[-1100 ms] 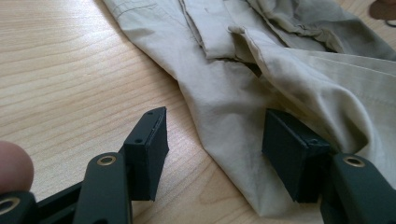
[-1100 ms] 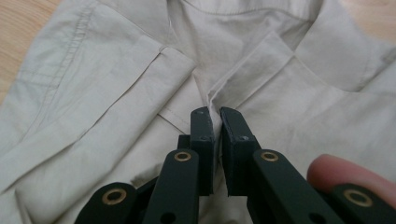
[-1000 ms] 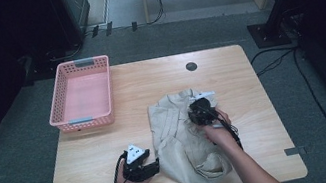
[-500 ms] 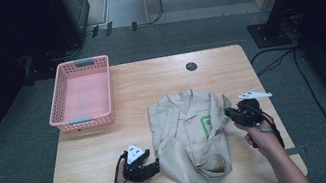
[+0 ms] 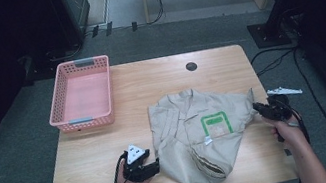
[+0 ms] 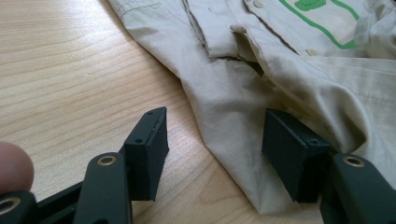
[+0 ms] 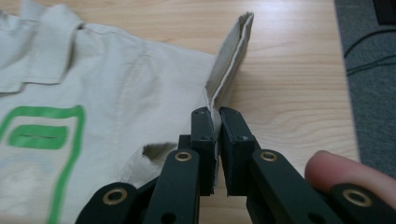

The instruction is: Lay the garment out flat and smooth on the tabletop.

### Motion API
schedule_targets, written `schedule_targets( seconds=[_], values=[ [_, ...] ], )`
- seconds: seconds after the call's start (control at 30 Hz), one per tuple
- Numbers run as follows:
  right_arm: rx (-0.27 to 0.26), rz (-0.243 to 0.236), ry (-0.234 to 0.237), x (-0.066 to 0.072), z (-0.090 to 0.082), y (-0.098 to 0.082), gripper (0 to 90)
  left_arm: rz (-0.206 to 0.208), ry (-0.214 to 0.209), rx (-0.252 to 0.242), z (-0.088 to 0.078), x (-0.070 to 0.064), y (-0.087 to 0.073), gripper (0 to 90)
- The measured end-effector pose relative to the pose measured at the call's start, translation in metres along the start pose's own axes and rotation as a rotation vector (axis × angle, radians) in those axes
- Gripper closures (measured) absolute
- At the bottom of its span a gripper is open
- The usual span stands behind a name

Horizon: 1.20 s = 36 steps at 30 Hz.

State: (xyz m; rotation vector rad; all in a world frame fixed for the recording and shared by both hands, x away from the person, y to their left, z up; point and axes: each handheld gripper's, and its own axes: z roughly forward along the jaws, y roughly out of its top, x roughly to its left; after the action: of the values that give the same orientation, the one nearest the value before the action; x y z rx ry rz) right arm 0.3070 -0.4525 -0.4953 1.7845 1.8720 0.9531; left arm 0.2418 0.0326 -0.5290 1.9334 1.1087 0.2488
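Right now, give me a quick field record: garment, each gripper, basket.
garment: beige shirt with green-outlined pocket, partly spread on wooden table
right gripper: shut on the shirt's sleeve edge, at the shirt's right side
left gripper: open, jaws astride the shirt's lower left edge, not pressing
pink basket: far left of table, apart from shirt

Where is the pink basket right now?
In the high view the pink basket sits on the far left part of the wooden table, up and left of the beige shirt, apart from both it and the grippers.
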Motion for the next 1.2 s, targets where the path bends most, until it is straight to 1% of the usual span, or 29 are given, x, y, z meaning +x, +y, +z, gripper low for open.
schedule_targets(
  seconds=[0.03, 0.07, 0.1, 0.13, 0.17, 0.2, 0.23, 0.27, 0.3, 0.33, 0.37, 0.4, 0.43, 0.47, 0.5, 0.53, 0.57, 0.6, 0.63, 0.73, 0.83, 0.9, 0.93, 0.97, 1.03, 1.07, 1.1, 1.13, 1.2],
  values=[
    [0.0, 0.0, 0.0, 0.0, 0.0, 0.0, 85.1, 0.0, 0.0, 0.0, 0.0, 0.0, 0.0, 41.3],
    [0.023, 0.017, -0.027, -0.008, 0.006, -0.001, 81.9, 0.0, 0.0, 0.0, 0.0, 0.0, 0.0, 41.2],
    [0.023, 0.017, -0.027, -0.008, 0.006, -0.001, 81.9, 0.001, 0.0, 0.0, 0.0, 0.0, 0.0, 41.2],
    [0.037, 0.022, -0.054, -0.01, 0.009, -0.001, 76.6, 0.0, 0.0, 0.0, 0.0, 0.0, 0.0, 41.2],
    [0.05, 0.04, -0.107, -0.012, 0.012, -0.002, 62.9, 0.001, -0.001, 0.001, 0.0, 0.0, 0.0, 41.2],
    [0.05, 0.04, -0.107, -0.012, 0.012, -0.002, 62.9, 0.001, -0.001, 0.001, 0.0, 0.0, 0.0, 41.2],
    [0.015, 0.063, -0.152, -0.011, 0.008, 0.001, 56.9, 0.0, -0.001, 0.001, 0.0, 0.0, 0.0, 41.2],
    [-0.021, 0.073, -0.161, -0.009, 0.005, 0.004, 53.8, 0.0, 0.0, 0.001, 0.0, 0.0, 0.0, 41.2],
    [-0.021, 0.073, -0.161, -0.009, 0.005, 0.004, 53.8, 0.0, 0.0, 0.001, 0.0, 0.0, 0.0, 41.2],
    [-0.077, 0.078, -0.176, 0.0, -0.001, 0.011, 53.9, 0.0, -0.001, 0.0, 0.0, 0.0, 0.0, 41.2],
    [-0.096, 0.068, -0.165, 0.005, -0.002, 0.015, 56.1, 0.002, -0.001, 0.001, 0.0, 0.0, 0.0, 41.2],
    [-0.102, 0.054, -0.135, 0.011, -0.001, 0.018, 58.8, 0.002, -0.001, 0.001, 0.0, 0.0, 0.0, 41.2],
    [-0.103, 0.032, -0.103, 0.017, 0.002, 0.021, 61.1, -0.001, 0.0, 0.001, 0.0, 0.0, 0.0, 41.2],
    [-0.095, 0.003, -0.084, 0.024, 0.007, 0.024, 64.6, -0.001, 0.0, 0.001, 0.0, 0.0, 0.0, 41.2],
    [-0.095, 0.003, -0.084, 0.024, 0.007, 0.024, 64.6, -0.001, 0.0, 0.001, 0.0, 0.0, 0.0, 41.2],
    [-0.063, -0.048, -0.079, 0.037, 0.021, 0.027, 67.1, -0.002, -0.001, 0.0, 0.0, 0.0, 0.0, 41.2],
    [-0.063, -0.048, -0.079, 0.037, 0.021, 0.027, 67.1, -0.002, -0.001, 0.0, 0.0, 0.0, 0.0, 41.2],
    [-0.047, -0.061, -0.083, 0.041, 0.029, 0.028, 67.6, -0.003, -0.001, -0.001, 0.0, 0.0, 0.0, 41.2],
    [-0.037, -0.059, -0.087, 0.045, 0.037, 0.029, 67.9, -0.004, -0.003, -0.002, 0.0, 0.0, 0.0, 41.2],
    [-0.026, -0.051, -0.061, 0.055, 0.056, 0.028, 67.5, -0.003, -0.004, -0.001, 0.0, 0.0, 0.0, 41.2],
    [-0.018, -0.051, -0.043, 0.062, 0.066, 0.024, 61.3, -0.005, -0.007, -0.001, 0.0, 0.0, 0.0, 41.2],
    [0.003, -0.072, -0.06, 0.064, 0.071, 0.02, 56.4, -0.004, -0.006, 0.0, -0.001, 0.0, 0.0, 41.3],
    [0.0, -0.089, -0.086, 0.064, 0.072, 0.017, 54.4, -0.004, -0.006, 0.0, 0.0, 0.0, 0.0, 41.2],
    [-0.012, -0.092, -0.099, 0.063, 0.072, 0.015, 52.5, -0.003, -0.005, 0.001, 0.0, 0.0, 0.0, 41.2],
    [-0.038, -0.068, -0.133, 0.058, 0.071, 0.012, 46.4, 0.001, -0.004, 0.002, 0.0, 0.0, 0.0, 41.2],
    [-0.038, -0.068, -0.133, 0.058, 0.071, 0.012, 46.4, 0.001, -0.004, 0.002, 0.0, 0.0, 0.0, 41.3],
    [-0.041, -0.032, -0.164, 0.052, 0.07, 0.011, 43.0, 0.002, -0.003, 0.001, 0.0, 0.0, 0.0, 41.2],
    [-0.035, -0.025, -0.176, 0.052, 0.069, 0.011, 43.0, 0.002, -0.003, 0.001, 0.0, 0.0, 0.0, 41.3],
    [-0.033, -0.031, -0.198, 0.054, 0.065, 0.012, 43.9, 0.002, 0.001, 0.001, 0.0, 0.0, 0.0, 41.3]
  ],
)
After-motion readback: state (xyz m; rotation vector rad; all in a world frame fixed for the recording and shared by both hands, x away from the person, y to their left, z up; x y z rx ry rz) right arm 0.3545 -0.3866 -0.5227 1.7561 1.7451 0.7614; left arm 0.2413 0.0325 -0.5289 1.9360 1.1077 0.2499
